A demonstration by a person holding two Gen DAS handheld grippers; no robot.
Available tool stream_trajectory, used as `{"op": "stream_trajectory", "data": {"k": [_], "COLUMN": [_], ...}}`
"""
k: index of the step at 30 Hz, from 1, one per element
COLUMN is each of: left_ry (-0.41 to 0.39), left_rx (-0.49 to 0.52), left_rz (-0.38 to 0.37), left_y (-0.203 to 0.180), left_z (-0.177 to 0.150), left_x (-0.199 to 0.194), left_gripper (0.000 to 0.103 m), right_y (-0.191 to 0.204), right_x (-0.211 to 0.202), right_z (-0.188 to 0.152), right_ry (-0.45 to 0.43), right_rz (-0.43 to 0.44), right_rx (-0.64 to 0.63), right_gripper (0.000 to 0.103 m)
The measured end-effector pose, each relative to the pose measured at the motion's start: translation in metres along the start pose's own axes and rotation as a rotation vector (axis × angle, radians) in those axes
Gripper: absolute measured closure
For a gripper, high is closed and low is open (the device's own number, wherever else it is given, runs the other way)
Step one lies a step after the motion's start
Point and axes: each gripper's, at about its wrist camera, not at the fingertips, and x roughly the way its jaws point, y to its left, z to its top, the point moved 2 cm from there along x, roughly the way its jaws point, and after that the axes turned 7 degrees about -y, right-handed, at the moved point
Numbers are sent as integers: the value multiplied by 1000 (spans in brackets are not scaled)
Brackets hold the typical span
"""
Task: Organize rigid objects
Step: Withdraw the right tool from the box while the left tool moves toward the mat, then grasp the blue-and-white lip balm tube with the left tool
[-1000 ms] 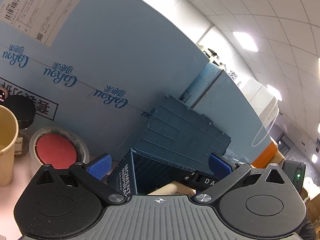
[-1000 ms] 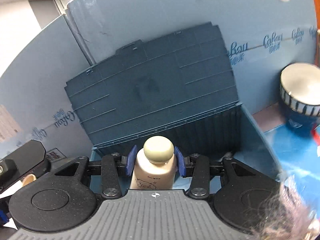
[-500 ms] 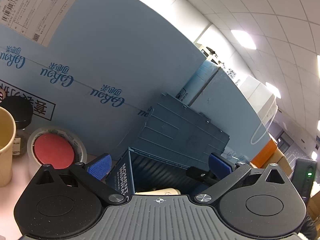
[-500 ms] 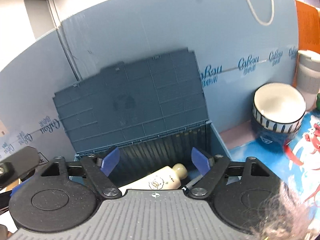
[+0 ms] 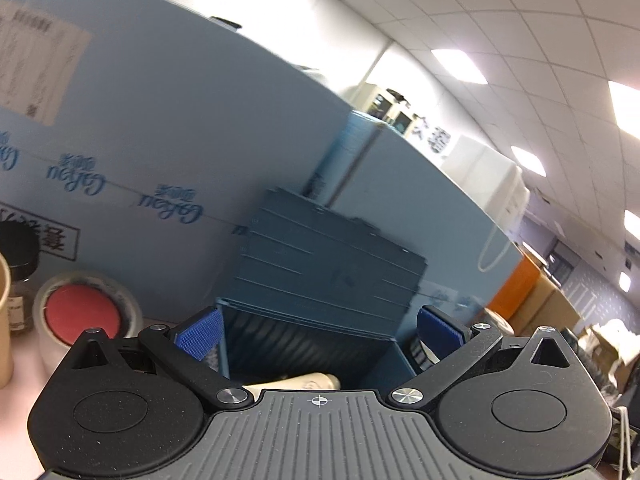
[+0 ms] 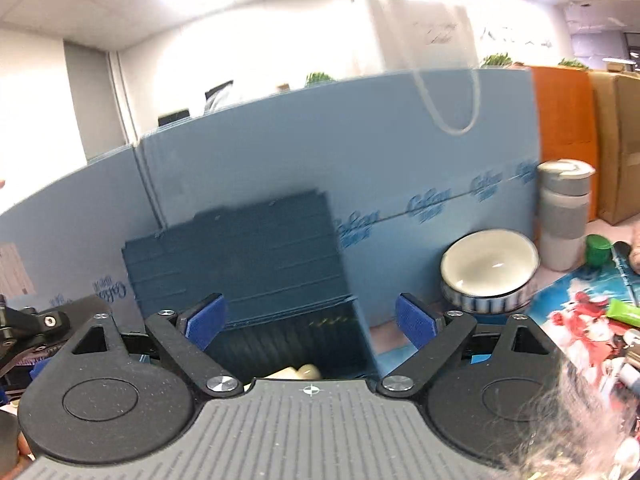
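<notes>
A dark blue storage box (image 5: 308, 344) (image 6: 288, 340) stands with its lid (image 6: 236, 256) raised against the light blue panel. Inside it lies a cream bottle (image 5: 304, 382) (image 6: 300, 371) on its side. My right gripper (image 6: 310, 326) hangs above the box's near edge, its jaws still opening, with nothing between the blue pads. At the box's left side my left gripper (image 5: 320, 334) stands open and holds nothing.
In the left wrist view a tape roll with a red centre (image 5: 86, 314), a dark-capped jar (image 5: 18, 248) and a paper cup (image 5: 4, 320) stand at the left. In the right wrist view a white bowl (image 6: 490, 270), a grey tumbler (image 6: 564, 220), a green cap (image 6: 598, 248) and small items on a printed mat (image 6: 580, 312) lie at the right.
The right gripper let go of the cream bottle, which now lies in the box, then opened wide and drew back and up. The left gripper shifted slightly, staying open.
</notes>
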Motion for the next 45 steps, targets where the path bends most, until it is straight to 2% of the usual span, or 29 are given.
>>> {"op": "stream_trajectory", "data": {"k": [5,11,20,26,30,34,40,43,45], "left_ry": [19,86,118,137,178,201,378,383,387], "left_rx": [75,173,255,375,436,512,732,842,873], "left_rz": [-55,-123,-272,-337,-380,-470,-620,-647,-644], "left_y": [-24,-47,-94,-140,-164,-185,-223,-240,-249], "left_z": [-6,-19,-45,-83,-112,-138,-196,-219,-230], "left_x": [1,6,2,13,29,45,71,80,87], "left_gripper": [0,0,0,0,0,0,0,0,0], "right_y": [-23,-53,-137,-198,-231,-257,-289,-300,-306], "right_x": [-26,-52,-96,-120,-128,-140,-152,-156,-158], "right_z": [-2,-14,-28,-34,-44,-56,-68,-74,-80], "right_ry": [-63,-104,-163,-223,-251,-313,-382,-433,-460], "right_rz": [-20,-46,-142,-271,-318,-384,-404,-410,-422], "right_rx": [17,24,137,194,234,289,376,421,467], "right_gripper": [10,6,4,3,3,3,1,1,0]}}
